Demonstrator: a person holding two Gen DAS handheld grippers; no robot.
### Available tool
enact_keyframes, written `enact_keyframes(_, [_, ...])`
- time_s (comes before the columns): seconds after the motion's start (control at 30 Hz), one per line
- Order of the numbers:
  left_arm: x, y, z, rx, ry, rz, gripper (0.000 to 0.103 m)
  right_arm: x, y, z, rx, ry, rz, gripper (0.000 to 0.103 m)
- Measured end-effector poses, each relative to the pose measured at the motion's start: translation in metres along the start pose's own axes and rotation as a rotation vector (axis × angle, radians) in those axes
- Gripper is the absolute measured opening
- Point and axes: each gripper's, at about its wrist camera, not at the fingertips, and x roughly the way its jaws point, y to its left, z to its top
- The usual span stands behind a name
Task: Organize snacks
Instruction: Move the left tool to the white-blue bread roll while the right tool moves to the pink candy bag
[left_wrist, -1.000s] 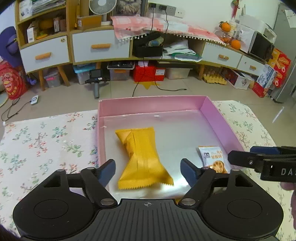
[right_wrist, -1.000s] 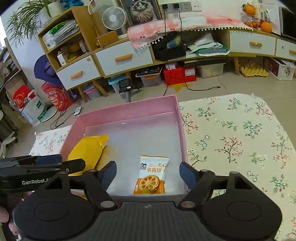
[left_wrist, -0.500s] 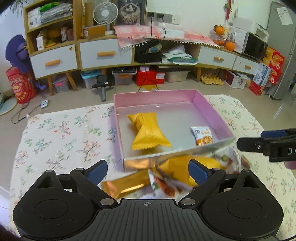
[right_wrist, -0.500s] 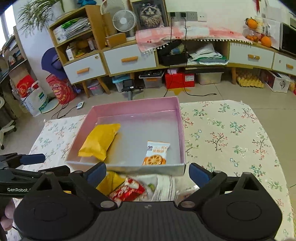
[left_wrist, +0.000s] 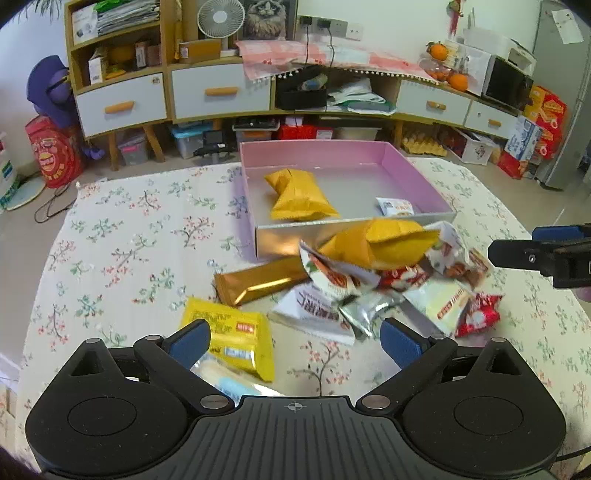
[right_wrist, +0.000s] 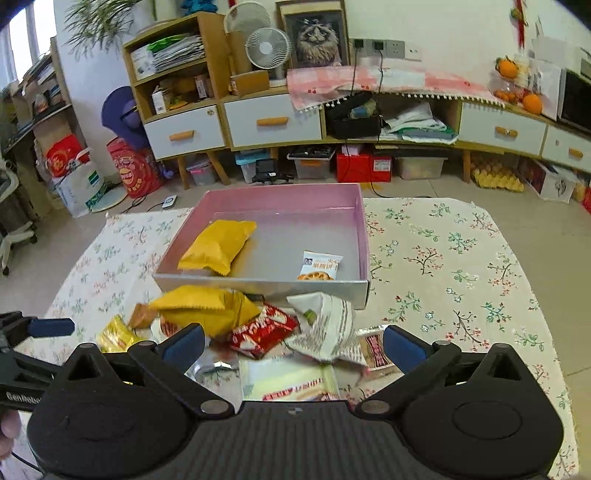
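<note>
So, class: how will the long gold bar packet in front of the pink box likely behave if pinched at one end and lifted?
The gold bar packet keeps straight edges and a flat top, so it probably stays fairly stiff. Its glossy foil looks slippery, so it may slide in the tongs. One end tucks under the snack pile, so lifting may disturb that.

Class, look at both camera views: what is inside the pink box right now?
Inside the pink box lie two snacks: a yellow packet on the left and a small white biscuit packet near the front right. The box's near wall hides the front strip of its floor.
</note>
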Motion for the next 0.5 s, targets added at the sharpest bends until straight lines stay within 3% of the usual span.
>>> enact_keyframes(0.5, [-0.002, 0.016, -0.046, 0.011, -0.004, 0.013, 0.1, -0.022, 0.002, -0.046, -0.146, -0.113, 0.013, 0.079])
